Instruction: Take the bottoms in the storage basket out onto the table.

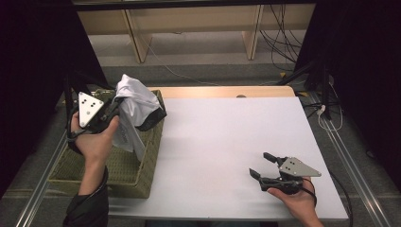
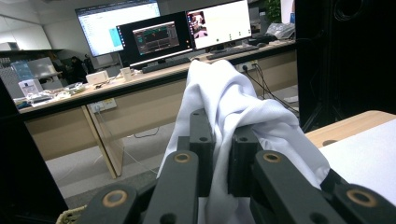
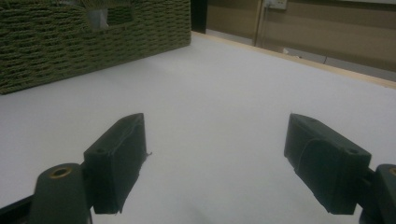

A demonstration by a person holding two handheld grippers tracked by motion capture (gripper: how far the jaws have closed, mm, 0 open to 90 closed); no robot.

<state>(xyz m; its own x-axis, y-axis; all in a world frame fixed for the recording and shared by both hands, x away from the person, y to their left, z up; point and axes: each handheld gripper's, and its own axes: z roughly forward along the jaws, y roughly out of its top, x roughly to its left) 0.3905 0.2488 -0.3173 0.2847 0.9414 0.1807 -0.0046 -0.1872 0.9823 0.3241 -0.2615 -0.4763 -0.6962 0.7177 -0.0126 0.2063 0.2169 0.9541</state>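
A smooth, matte white worktop (image 1: pixel 227 142) with a pale wood strip along its far edge. At its left edge sits a rectangular basket (image 1: pixel 125 172) of coarse olive-green woven fibre, its ribbed side wall also seen in the right gripper view (image 3: pixel 93 42).

The left gripper (image 1: pixel 116 109), held in the person's left hand (image 1: pixel 97 142), is raised above the far end of the basket. Its black jaws are pinched on a soft white cloth garment (image 1: pixel 135 101), which hangs in loose folds with a dark trimmed edge and drapes down into the basket. In the left gripper view the cloth (image 2: pixel 233 98) bunches up between the two blocky jaw pads, crumpled and rounded on top.

The right gripper (image 1: pixel 264 164), held in the right hand (image 1: pixel 298 201), rests low near the worktop's near right corner. Its jaws are spread wide apart, holding nothing; its view shows bare white surface between two squared black pads (image 3: pixel 116 158).
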